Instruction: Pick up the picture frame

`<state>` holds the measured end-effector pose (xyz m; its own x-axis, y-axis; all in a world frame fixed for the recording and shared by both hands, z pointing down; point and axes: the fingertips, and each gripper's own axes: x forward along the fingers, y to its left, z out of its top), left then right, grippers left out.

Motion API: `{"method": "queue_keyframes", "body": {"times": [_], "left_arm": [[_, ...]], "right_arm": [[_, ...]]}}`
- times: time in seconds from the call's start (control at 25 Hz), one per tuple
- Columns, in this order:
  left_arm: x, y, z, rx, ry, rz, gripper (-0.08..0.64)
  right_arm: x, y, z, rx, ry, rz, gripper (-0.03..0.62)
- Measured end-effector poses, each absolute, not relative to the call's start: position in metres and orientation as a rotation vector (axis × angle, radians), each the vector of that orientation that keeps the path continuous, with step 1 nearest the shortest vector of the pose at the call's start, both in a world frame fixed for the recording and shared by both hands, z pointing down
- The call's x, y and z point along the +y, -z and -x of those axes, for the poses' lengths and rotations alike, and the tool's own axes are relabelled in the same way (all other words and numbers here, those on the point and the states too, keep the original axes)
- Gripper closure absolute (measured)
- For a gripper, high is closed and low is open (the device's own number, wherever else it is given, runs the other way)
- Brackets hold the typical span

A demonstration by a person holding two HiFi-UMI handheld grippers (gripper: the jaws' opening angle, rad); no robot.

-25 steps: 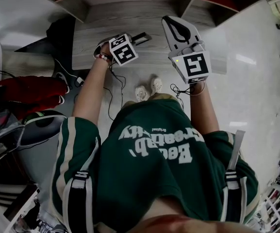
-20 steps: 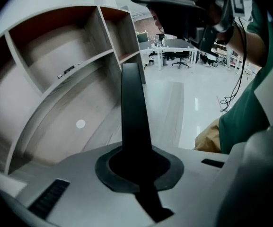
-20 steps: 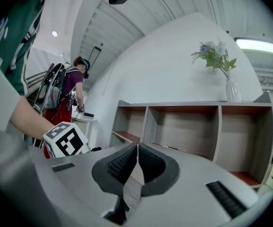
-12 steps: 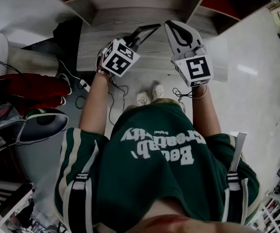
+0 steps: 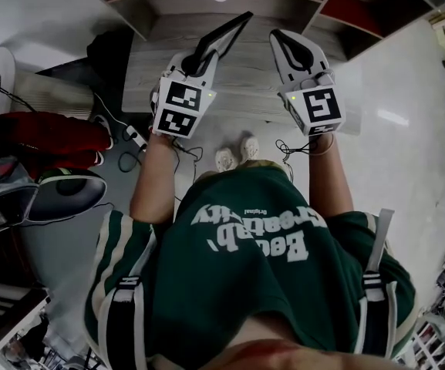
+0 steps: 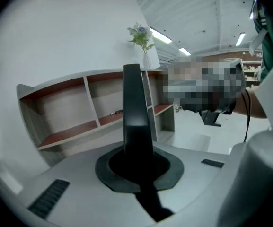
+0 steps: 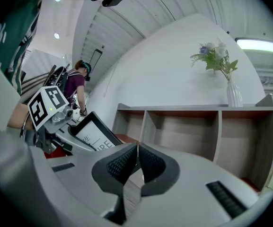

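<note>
Picture frame (image 5: pixel 226 35) sits clamped in the left gripper (image 5: pixel 197 62), long axis running out beyond its jaws; right gripper (image 5: pixel 288 45), closed empty, hangs alongside.

picture frame (image 7: pixel 97 135) print partly behind left gripper (image 7: pixel 69 137), unreadable; its lower edge buried between the jaws

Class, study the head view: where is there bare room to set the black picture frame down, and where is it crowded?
Bare: the grey wood-grain top between the left gripper and right gripper, and the glossy white floor on the right. Crowded: left floor, with red bag and cables.
</note>
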<state>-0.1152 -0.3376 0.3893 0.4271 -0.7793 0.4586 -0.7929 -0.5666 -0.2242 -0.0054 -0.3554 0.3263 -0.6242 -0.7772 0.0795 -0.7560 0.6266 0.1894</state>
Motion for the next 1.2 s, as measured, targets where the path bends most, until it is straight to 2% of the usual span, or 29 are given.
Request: {"method": "queue_keyframes", "body": {"times": [0.44,0.84,1.2], "left_arm": [[-0.342,-0.306,0.122,-1.726,-0.401,-2.651,0.529],[-0.338,-0.269,0.146,-1.923,0.014,-2.584,0.529],[-0.334,-0.257,0.155,-2.071,0.026,-2.619,0.529]], "right_arm": [[-0.362,-0.308,-0.006,-2.729,0.209,-1.326,0.558],[-0.375,-0.291,0.008,-2.805,0.265,-1.378,0.558],[-0.377,-0.287,0.019,-2.811,0.262,-1.387,0.558]]}}
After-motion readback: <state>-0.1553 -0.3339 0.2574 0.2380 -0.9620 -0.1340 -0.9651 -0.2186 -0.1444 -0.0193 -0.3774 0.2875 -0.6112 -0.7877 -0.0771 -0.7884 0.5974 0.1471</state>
